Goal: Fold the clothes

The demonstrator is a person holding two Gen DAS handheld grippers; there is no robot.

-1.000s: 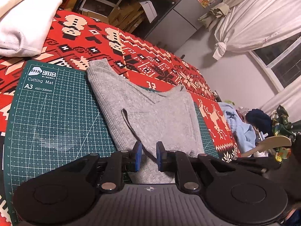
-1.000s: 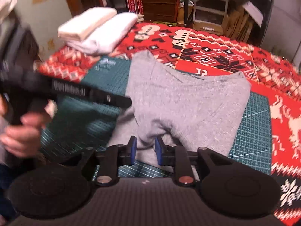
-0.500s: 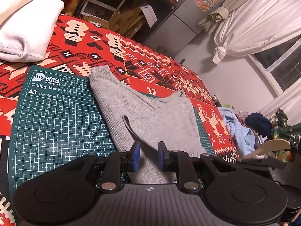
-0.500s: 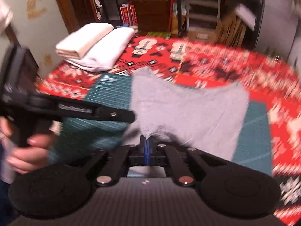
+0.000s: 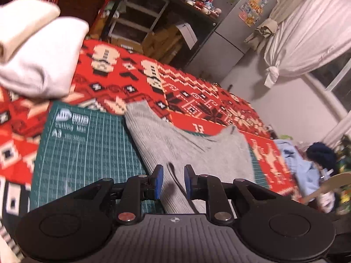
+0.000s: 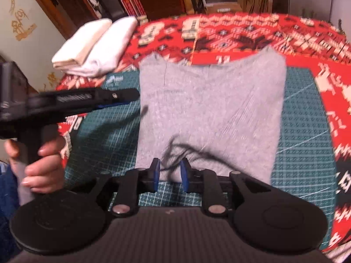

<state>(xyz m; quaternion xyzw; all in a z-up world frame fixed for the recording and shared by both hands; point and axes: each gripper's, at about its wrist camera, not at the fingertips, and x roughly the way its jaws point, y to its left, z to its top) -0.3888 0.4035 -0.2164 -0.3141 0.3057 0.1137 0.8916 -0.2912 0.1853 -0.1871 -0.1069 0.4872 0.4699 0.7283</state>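
On the green mat (image 6: 302,135) lies the grey garment (image 6: 210,109), spread flat, its far edge reaching over the mat's rim onto the red patterned cloth (image 6: 241,30). Its near edge is bunched into a small fold with dark creases, just in front of the right gripper (image 6: 169,176). That gripper's blue pads (image 6: 156,173) stand apart with the bunched cloth between them; whether they touch the fabric cannot be told through the blur.

From the left wrist view, the left gripper (image 5: 171,182) hangs over the garment's (image 5: 197,151) left part, jaws released, nothing between the blue pads (image 5: 158,182) but the cloth below. In the right wrist view the same gripper (image 6: 122,97) shows side-on at the garment's left edge, above the mat, a hand (image 6: 39,166) around its handle.

Beyond the mat's (image 5: 83,153) far left corner sit two folded white cloths (image 6: 94,46) side by side on the red cloth (image 5: 136,74). Further back stand shelves (image 5: 140,22) and a fridge (image 5: 237,26), with a white curtain (image 5: 307,35) tied at the window.
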